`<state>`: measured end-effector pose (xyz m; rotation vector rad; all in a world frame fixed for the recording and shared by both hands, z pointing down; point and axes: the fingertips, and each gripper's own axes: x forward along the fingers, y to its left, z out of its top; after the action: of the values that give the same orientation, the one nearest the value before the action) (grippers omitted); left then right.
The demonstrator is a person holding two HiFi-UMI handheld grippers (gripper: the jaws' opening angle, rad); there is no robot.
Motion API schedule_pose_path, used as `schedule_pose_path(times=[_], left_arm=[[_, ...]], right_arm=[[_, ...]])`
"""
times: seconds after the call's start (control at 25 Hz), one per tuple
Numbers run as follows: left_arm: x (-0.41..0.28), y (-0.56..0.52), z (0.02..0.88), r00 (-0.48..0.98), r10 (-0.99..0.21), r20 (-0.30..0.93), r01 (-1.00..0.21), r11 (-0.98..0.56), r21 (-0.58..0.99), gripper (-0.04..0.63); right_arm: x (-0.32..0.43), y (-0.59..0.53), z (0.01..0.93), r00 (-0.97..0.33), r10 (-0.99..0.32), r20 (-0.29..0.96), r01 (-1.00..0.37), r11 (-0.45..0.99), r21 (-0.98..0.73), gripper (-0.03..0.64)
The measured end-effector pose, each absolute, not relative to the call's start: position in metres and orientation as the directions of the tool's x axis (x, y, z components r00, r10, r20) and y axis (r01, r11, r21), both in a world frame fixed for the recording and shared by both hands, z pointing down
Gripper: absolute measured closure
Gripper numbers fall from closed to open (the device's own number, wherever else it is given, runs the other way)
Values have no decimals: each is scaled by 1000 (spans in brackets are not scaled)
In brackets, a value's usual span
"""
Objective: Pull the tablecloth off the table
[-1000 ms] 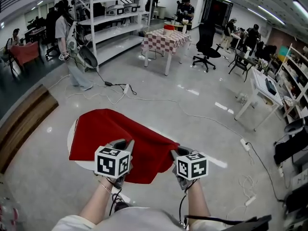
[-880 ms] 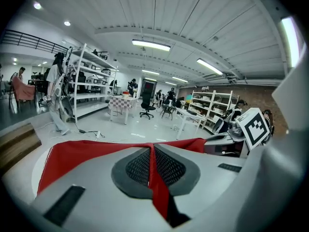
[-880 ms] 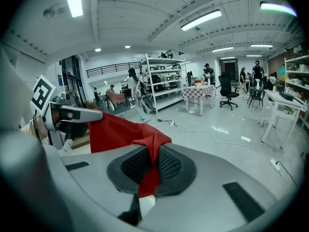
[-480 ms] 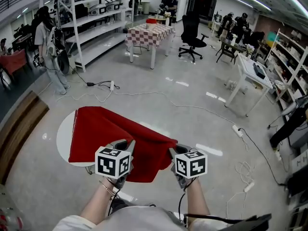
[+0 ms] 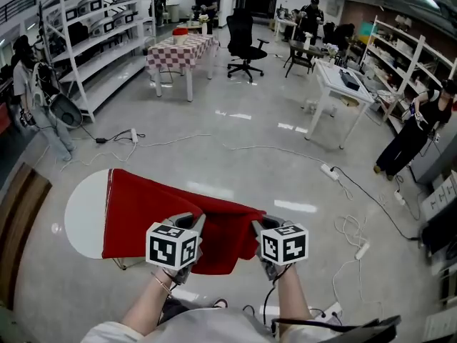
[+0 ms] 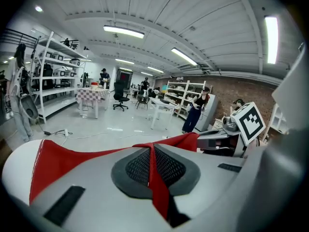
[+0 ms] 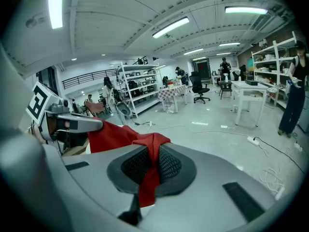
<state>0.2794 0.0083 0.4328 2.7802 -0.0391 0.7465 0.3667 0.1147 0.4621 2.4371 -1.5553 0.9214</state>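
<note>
Now the left gripper and right gripper each clamp the tablecloth (its near edge), leaving the table partly bare.

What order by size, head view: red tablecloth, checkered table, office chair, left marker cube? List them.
1. red tablecloth
2. checkered table
3. office chair and left marker cube: these look alike, and the cube is merely nearer the camera.

Busy workshop behind.
I see white shelving at left, a black office chair far back, a power strip on the grey floor.
</note>
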Motion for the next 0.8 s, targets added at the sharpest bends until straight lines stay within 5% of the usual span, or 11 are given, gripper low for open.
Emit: schedule_pose_path(times=[0.48, 0.8], left_arm=[[330, 96, 443, 832, 225, 508, 101, -960, 260, 577], [339, 91, 455, 832, 229, 506, 61, -943, 328, 577]], right_arm=[[404, 221, 461, 467, -706, 532, -723, -651, -230, 586], [416, 245, 461, 515, -683, 519, -676, -695, -244, 586]])
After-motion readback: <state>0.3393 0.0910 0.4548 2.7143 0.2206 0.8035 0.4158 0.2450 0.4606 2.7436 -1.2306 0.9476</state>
